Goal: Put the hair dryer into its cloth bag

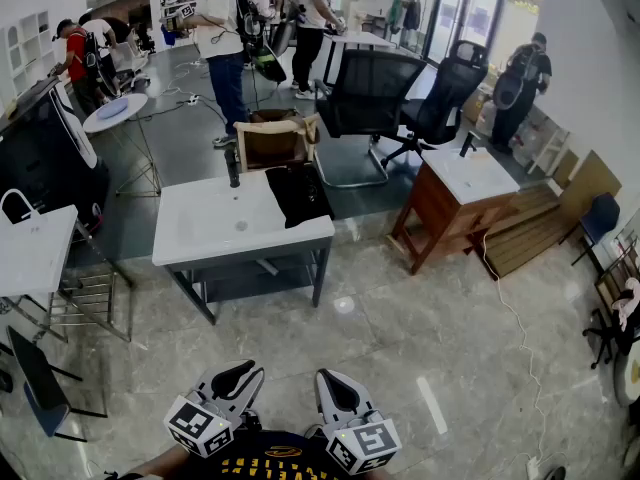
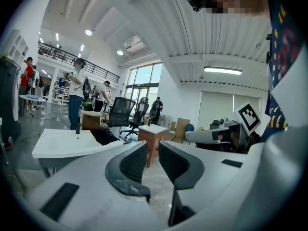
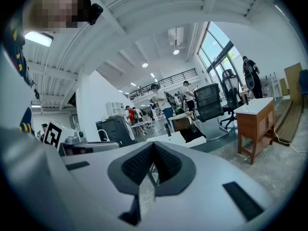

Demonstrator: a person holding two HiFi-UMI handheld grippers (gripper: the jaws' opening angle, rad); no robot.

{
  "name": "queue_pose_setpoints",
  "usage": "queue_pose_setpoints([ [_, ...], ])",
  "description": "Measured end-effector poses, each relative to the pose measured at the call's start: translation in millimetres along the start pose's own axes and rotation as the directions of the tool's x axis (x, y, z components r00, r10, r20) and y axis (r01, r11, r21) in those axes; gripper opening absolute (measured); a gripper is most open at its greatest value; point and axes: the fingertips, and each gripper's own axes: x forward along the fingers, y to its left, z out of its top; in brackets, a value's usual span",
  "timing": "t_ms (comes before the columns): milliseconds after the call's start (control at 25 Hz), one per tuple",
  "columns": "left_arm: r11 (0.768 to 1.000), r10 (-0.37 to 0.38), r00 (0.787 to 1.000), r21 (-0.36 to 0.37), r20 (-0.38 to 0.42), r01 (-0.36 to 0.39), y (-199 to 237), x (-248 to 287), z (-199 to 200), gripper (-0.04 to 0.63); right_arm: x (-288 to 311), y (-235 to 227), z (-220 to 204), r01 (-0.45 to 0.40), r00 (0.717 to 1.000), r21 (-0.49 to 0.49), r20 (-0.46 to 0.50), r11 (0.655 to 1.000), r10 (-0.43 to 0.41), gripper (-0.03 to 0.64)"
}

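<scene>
A black cloth bag [image 1: 298, 193] lies flat on the right part of a white table [image 1: 215, 228] a few steps ahead. A dark upright thing [image 1: 232, 166], which looks like the hair dryer, stands at the table's far edge. Both grippers hang low, close to the person's body and far from the table. My left gripper [image 1: 243, 373] has a narrow gap between its jaws, with nothing in it. My right gripper [image 1: 333, 383] is shut and empty. The left gripper view shows the bag [image 2: 103, 135] and the table [image 2: 62, 141] beyond my left gripper [image 2: 152, 150]. The right gripper view shows the bag [image 3: 192, 133] past my right gripper [image 3: 153, 150].
Pale tiled floor lies between me and the table. A brown wooden cabinet [image 1: 455, 203] with a white top stands to the right, and black office chairs [image 1: 375, 98] stand behind the table. Another white table [image 1: 30, 253] is at the left. Several people stand at the back.
</scene>
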Motion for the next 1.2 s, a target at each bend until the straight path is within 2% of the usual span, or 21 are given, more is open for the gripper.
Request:
queue_pose_setpoints([
  [280,1.000,0.008,1.000,-0.006,-0.014,-0.008,-27,29,-10,0.077,-13,-34,1,-0.025,1.000,0.021,-0.017,0.999,0.025,0.008],
  [600,0.997,0.067,0.997,-0.035,-0.045,-0.069,-43,36,-24,0.077,-18,-56,-13,-0.079,0.995,0.123,-0.050,0.989,0.086,0.009],
  [800,0.991,0.100,0.993,-0.082,-0.069,-0.106,-27,39,-31,0.077,-4,-57,-17,-0.094,0.991,0.114,-0.085,0.989,0.104,0.009],
  [1040,0.995,0.059,0.995,-0.071,-0.082,-0.065,7,69,-28,0.076,41,-60,-12,-0.102,0.989,0.038,-0.104,0.994,0.106,0.009],
  [1200,0.996,0.028,0.997,-0.082,-0.070,-0.034,51,92,-14,0.077,86,-68,2,-0.072,0.992,0.005,-0.102,0.997,0.072,0.008],
])
